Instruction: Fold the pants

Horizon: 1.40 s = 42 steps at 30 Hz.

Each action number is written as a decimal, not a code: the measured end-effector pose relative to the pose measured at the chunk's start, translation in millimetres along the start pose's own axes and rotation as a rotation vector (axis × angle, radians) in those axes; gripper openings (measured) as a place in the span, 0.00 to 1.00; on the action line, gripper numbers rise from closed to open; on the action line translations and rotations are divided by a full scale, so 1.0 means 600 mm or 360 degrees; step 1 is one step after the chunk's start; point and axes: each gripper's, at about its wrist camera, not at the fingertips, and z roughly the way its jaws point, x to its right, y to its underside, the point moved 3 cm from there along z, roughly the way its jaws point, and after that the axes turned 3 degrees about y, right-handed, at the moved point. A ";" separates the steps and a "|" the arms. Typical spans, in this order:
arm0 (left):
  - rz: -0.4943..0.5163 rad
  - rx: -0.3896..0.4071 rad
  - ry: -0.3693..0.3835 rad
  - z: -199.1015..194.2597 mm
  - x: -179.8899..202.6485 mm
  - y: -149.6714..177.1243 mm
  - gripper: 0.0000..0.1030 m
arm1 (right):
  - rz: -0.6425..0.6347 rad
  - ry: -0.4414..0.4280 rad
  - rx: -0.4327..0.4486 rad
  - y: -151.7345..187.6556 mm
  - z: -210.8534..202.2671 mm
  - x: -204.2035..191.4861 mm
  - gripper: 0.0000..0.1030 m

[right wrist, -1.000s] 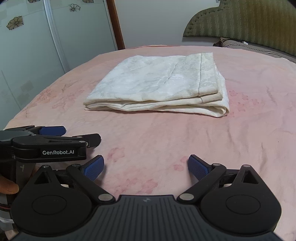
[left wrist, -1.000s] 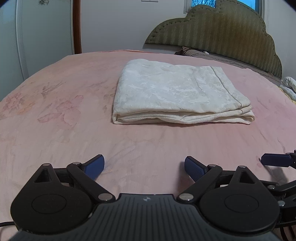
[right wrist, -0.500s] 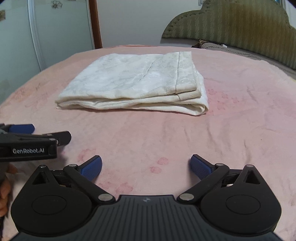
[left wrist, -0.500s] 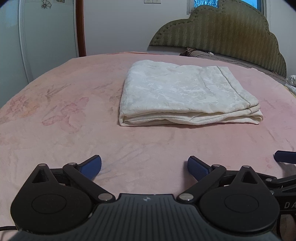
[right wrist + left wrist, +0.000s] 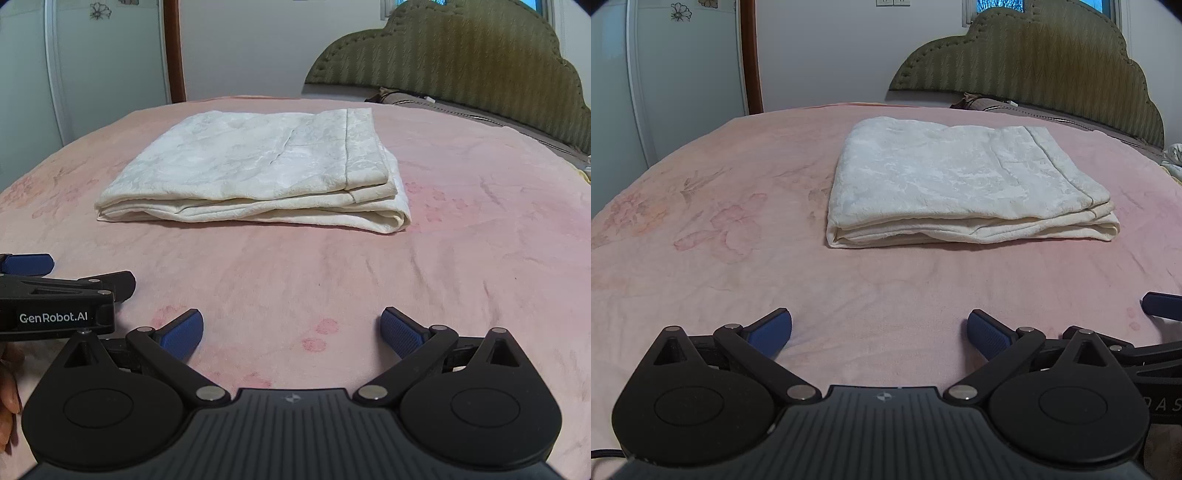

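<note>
Cream pants (image 5: 964, 188) lie folded in a flat stack mid-bed (image 5: 701, 258) | step: fold looks finished | left claw (image 5: 879, 332) wide, empty, jaws just opened | right claw (image 5: 291, 332) wide, empty | next: I judge only withdrawal remains.

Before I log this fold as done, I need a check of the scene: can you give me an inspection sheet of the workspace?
Surface: pink flowered bedspread, a few soft wrinkles.
Job's things: cream pants folded into a flat stack, lying alone mid-bed.
Clutter: pale bundle at the far right edge.
Grippers: left claw wide open, jaws have just been opening, nothing between them; right claw open and empty. Both short of the pants.
Cables: thin cord at the left claw's body.
Surroundings: green padded headboard, wardrobe door, window.
</note>
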 end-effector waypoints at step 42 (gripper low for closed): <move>-0.0028 -0.0007 -0.0002 -0.001 -0.004 0.002 1.00 | -0.0056 -0.0052 0.0010 0.002 -0.003 0.006 1.00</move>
